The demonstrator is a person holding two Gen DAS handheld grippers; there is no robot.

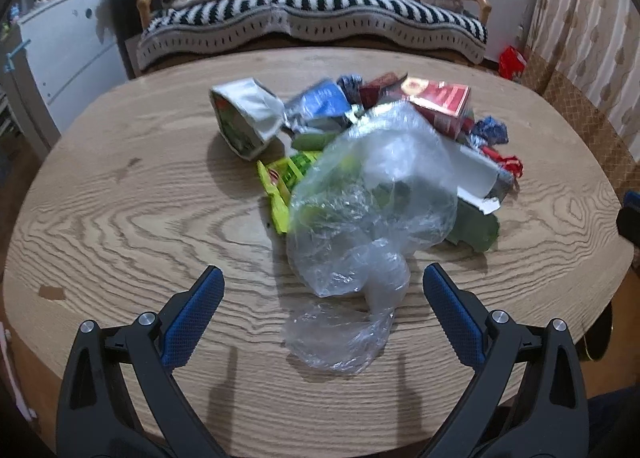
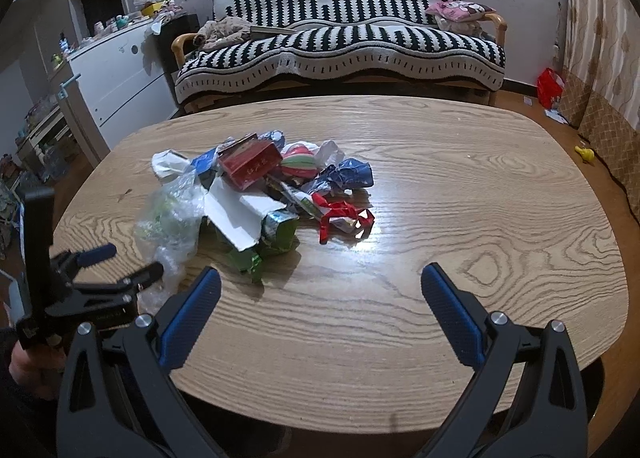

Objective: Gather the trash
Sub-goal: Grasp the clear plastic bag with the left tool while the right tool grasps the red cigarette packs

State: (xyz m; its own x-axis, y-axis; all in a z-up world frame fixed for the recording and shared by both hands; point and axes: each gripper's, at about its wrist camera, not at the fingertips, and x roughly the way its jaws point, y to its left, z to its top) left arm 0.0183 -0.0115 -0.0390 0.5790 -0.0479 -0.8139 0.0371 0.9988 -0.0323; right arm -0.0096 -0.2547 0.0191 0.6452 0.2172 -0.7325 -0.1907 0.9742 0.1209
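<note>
With your left gripper point(image 1: 322, 284) and right gripper point(image 2: 320, 284) both spread wide and empty, you are at the gathering start, so close first on the clear plastic bag point(image 1: 360, 210) fronting the trash pile point(image 2: 264, 178) mid-table point(image 2: 460, 194).

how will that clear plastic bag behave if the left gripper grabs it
The bag looks thin and crumpled, so probably floppy and very light. Its glossy film may slip, and lifting it could drag wrappers it drapes over. The left hand-held gripper is open near it.
</note>
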